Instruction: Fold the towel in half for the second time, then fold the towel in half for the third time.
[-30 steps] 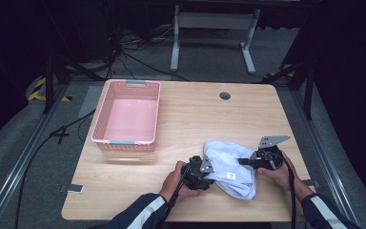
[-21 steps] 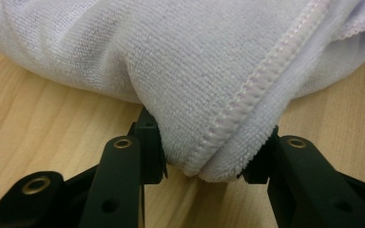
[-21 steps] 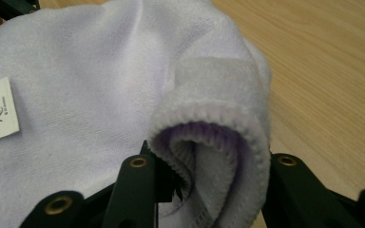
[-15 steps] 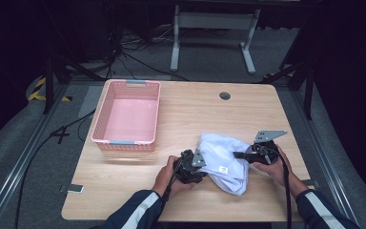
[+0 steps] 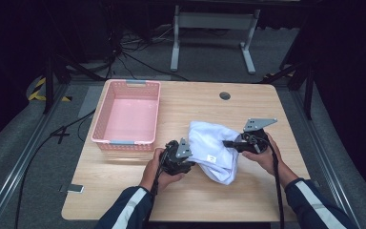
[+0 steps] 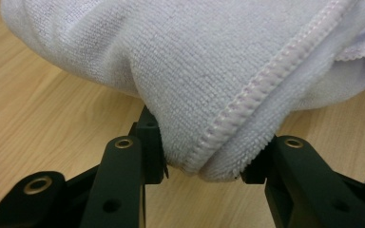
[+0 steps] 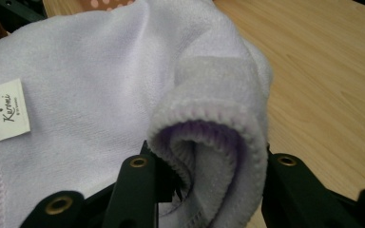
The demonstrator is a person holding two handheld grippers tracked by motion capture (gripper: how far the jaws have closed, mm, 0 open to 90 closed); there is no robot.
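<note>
A white towel (image 5: 213, 149) with a small label (image 5: 211, 159) hangs bunched between my two grippers over the front middle of the wooden table (image 5: 205, 102). My left gripper (image 5: 187, 160) is shut on the towel's left edge; in the left gripper view its jaws pinch a stitched hem of the towel (image 6: 228, 71) at my left gripper (image 6: 203, 164). My right gripper (image 5: 229, 143) is shut on the towel's right side; the right gripper view has a rolled fold of the towel (image 7: 123, 90) clamped in my right gripper (image 7: 208, 168), with the label (image 7: 5, 110) at the left.
An empty pink basket (image 5: 106, 118) stands at the table's left, just beyond my left hand. A round cable hole (image 5: 225, 96) sits near the far edge. A small flat device (image 5: 73, 189) lies by the front left corner. Bare wood spreads behind and to the right.
Both grippers have carried the towel upward and toward the left, toward the basket. The towel has lifted off the table and hangs more bunched between them.
</note>
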